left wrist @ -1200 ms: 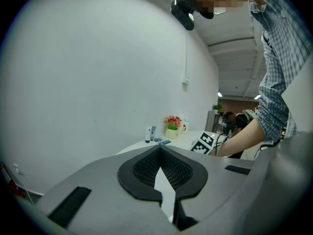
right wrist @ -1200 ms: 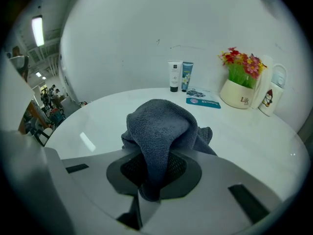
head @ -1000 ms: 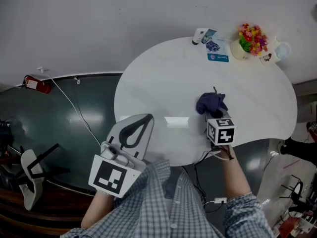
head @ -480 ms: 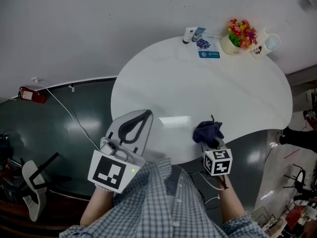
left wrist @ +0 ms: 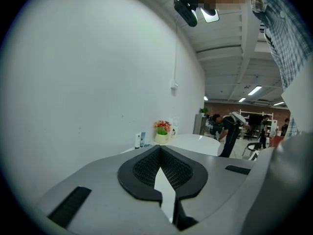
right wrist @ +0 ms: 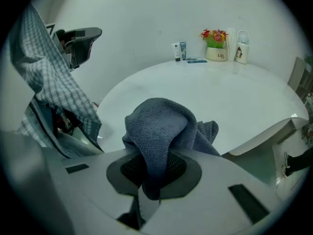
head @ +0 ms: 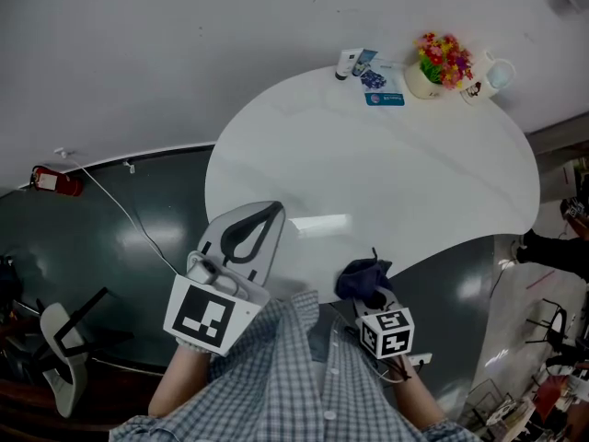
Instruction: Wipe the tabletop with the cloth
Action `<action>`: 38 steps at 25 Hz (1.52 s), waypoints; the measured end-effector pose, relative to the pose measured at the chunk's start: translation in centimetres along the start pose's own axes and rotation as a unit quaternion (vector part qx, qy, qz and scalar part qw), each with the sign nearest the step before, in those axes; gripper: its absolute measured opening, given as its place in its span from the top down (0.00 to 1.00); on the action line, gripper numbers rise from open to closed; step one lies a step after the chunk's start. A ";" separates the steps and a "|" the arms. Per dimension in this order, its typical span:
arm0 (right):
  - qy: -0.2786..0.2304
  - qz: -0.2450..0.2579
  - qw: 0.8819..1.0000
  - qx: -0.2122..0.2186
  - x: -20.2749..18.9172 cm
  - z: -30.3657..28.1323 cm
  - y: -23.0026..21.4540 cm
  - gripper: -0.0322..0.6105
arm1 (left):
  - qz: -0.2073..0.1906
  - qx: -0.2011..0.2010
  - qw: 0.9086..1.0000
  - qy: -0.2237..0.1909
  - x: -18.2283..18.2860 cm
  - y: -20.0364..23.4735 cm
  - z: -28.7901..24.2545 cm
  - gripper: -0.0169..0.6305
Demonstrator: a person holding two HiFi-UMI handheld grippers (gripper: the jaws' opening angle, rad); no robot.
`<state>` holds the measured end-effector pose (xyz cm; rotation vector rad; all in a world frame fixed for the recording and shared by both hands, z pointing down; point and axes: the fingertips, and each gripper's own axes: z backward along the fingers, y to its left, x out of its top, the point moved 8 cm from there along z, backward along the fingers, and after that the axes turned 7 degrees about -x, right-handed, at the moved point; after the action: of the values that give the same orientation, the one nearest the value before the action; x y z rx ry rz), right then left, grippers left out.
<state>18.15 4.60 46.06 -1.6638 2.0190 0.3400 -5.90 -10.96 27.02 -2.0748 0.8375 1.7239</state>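
- R gripper w/ cloth: drawn back from mid tabletop to near rim over last sec; cloth now at or just past the edge.
- Read as end of a pull stroke toward body; centre strip prob. wiped, far & L parts likely still to do.
- R jaws clamped on cloth: one fold pinched betw. the pads, rest bunched above & ahead of the tips.
- Couldn't tell whether cloth touched the surface.
- L gripper: not moved, at near-L rim, jaws closed to a thin slit, nothing held.
- Flower pot & mug at far edge, well apart from cloth.
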 end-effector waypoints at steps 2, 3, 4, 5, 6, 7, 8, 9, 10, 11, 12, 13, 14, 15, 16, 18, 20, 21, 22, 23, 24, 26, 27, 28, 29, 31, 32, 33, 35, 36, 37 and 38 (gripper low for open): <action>0.009 0.013 1.000 0.017 -0.1 0.0 0.8 0.89 | -0.004 -0.001 1.000 -0.001 0.0 -0.1 0.0 0.97; 0.014 0.022 0.999 0.026 -0.1 0.0 1.1 0.89 | -0.005 -0.002 1.000 -0.002 0.0 -0.1 0.0 0.97; 0.019 0.029 0.999 0.035 -0.1 0.0 1.3 0.89 | -0.007 -0.003 1.000 -0.002 0.0 -0.2 0.0 0.97; 0.023 0.036 0.998 0.042 -0.1 0.1 1.5 0.89 | -0.007 -0.003 1.000 -0.002 0.0 -0.3 0.0 0.97; 0.024 0.041 0.998 0.047 -0.1 0.2 1.7 0.89 | -0.007 -0.003 1.000 -0.002 0.0 -0.3 0.1 0.97; 0.021 0.046 0.997 0.050 0.1 0.4 1.9 0.89 | -0.008 -0.003 1.000 -0.002 -0.1 -0.4 0.2 0.97; 0.015 0.050 0.997 0.053 0.3 0.6 2.0 0.89 | -0.009 -0.002 1.000 -0.001 -0.1 -0.4 0.4 0.97; 0.006 0.053 0.997 0.054 0.7 0.9 2.1 0.89 | -0.009 -0.001 1.000 -0.001 -0.1 -0.4 0.5 0.97; -0.005 0.056 0.997 0.054 1.2 1.1 2.2 0.89 | -0.009 0.000 1.000 -0.001 -0.1 -0.5 0.6 0.97; -0.018 0.058 0.997 0.054 1.9 1.4 2.3 0.89 | -0.010 0.002 1.000 -0.001 -0.1 -0.6 0.7 0.97; -0.032 0.061 0.996 0.052 2.6 1.6 2.3 0.89 | -0.011 0.003 1.000 -0.002 -0.1 -0.6 0.7 0.97; -0.046 0.065 0.996 0.051 3.4 1.8 2.4 0.89 | -0.012 0.003 1.000 -0.002 -0.1 -0.8 0.7 0.97; -0.061 0.068 0.995 0.049 4.3 2.0 2.5 0.89 | -0.014 0.004 1.000 -0.002 -0.1 -0.9 0.7 0.97; -0.076 0.072 0.993 0.048 5.2 2.2 2.6 0.89 | -0.016 0.004 1.000 -0.003 0.0 -1.0 0.8 0.97; -0.092 0.076 0.992 0.046 6.1 2.4 2.7 0.89 | -0.018 0.005 1.000 -0.003 0.0 -1.2 0.8 0.97; -0.124 0.085 0.988 0.044 8.1 2.7 2.9 0.89 | -0.021 0.006 1.000 -0.004 0.1 -1.5 0.9 0.97; -0.156 0.093 0.982 0.041 10.0 3.2 3.2 0.89 | -0.021 0.008 1.000 -0.005 0.2 -1.7 1.2 0.97; -0.172 0.097 0.980 0.040 10.9 3.6 3.4 0.89 | -0.021 0.011 1.000 -0.006 0.2 -1.8 1.4 0.97; -0.187 0.101 0.976 0.039 11.8 3.9 3.7 0.89 | -0.021 0.013 1.000 -0.006 0.2 -1.9 1.6 0.97; -0.203 0.105 0.973 0.040 12.7 4.3 3.9 0.89 | -0.020 0.016 1.000 -0.007 0.3 -1.9 1.7 0.97; -0.218 0.109 0.969 0.041 13.6 4.6 4.1 0.89 | -0.020 0.019 1.000 -0.007 0.3 -1.9 1.8 0.97; -0.247 0.116 0.961 0.046 15.4 5.3 4.5 0.89 | -0.023 0.025 0.999 -0.008 0.5 -1.9 1.9 0.97; -0.260 0.120 0.957 0.049 16.1 5.6 4.7 0.89 | -0.024 0.028 0.999 -0.009 0.6 -1.9 2.0 0.97; -0.273 0.127 0.952 0.052 16.9 6.0 5.0 0.89 | -0.024 0.031 0.999 -0.010 0.7 -1.9 2.1 0.97; -0.287 0.134 0.947 0.054 17.7 6.5 5.2 0.89 | -0.023 0.034 0.999 -0.012 0.8 -1.8 2.2 0.97; -0.315 0.143 0.936 0.057 19.1 7.5 5.6 0.89 | -0.022 0.042 0.999 -0.018 1.2 -1.8 2.5 0.97; -0.326 0.144 0.932 0.057 19.8 8.0 5.7 0.89 | -0.022 0.046 0.999 -0.020 1.4 -1.7 2.7 0.97; -0.335 0.146 0.929 0.056 20.3 8.5 5.7 0.89 | -0.021 0.049 0.998 -0.022 1.6 -1.7 2.9 0.97; -0.351 0.151 0.922 0.052 21.3 9.5 5.7 0.89 | -0.022 0.055 0.998 -0.026 2.0 -1.6 3.1 0.97; -0.360 0.155 0.919 0.050 21.7 9.9 5.8 0.89 | -0.024 0.058 0.998 -0.028 2.2 -1.6 3.2 0.97; -0.368 0.159 0.915 0.049 22.0 10.4 5.9 0.89 | -0.026 0.061 0.997 -0.030 2.4 -1.6 3.3 0.97; -0.376 0.162 0.911 0.049 22.3 10.8 6.0 0.89 | -0.028 0.064 0.997 -0.032 2.6 -1.6 3.4 0.97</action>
<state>11.76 -7.62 24.60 -0.9072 1.6497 0.8347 -7.31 -8.30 23.57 -1.9309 0.8397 1.6552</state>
